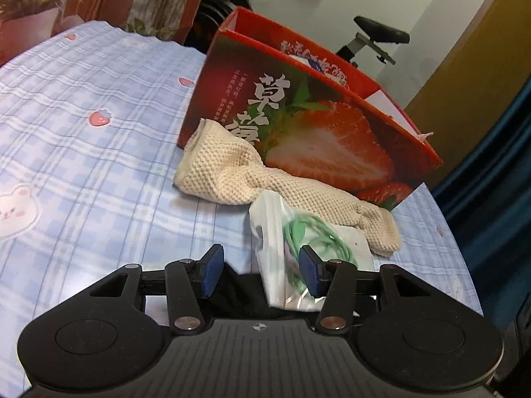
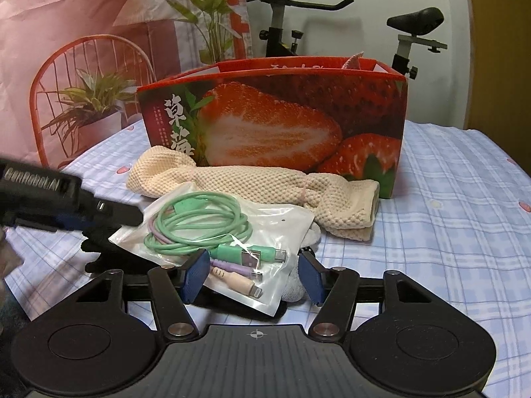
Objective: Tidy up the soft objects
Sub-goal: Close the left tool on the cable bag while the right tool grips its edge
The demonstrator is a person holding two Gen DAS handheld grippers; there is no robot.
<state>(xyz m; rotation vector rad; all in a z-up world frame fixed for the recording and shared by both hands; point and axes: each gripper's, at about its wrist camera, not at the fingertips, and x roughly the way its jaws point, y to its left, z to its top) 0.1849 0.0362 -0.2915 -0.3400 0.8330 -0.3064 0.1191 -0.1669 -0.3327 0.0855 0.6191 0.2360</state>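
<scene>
Two claws over a bed spread with a blue checked sheet. Against the front of a red strawberry box, open at the top, a cream knitted cloth lying stretched out, touching the cardboard. Probably meant for that box, the likely home for the soft things. On top of a small pile just before it, a clear bag of cables, green cord coiled inside, plugs at the near end.

Right claw about half open, straddling the plug end of the bag; pads not clearly pressing, so no firm hold to report, though likely poised to take it. Left claw likewise about half open, its right pad against or just in front of the bag's edge, something black low between the fingers; grip on either not clear. In the right view, left claw reaching in from the side at the bag's far corner, perhaps to clear it off the softer items underneath.
</scene>
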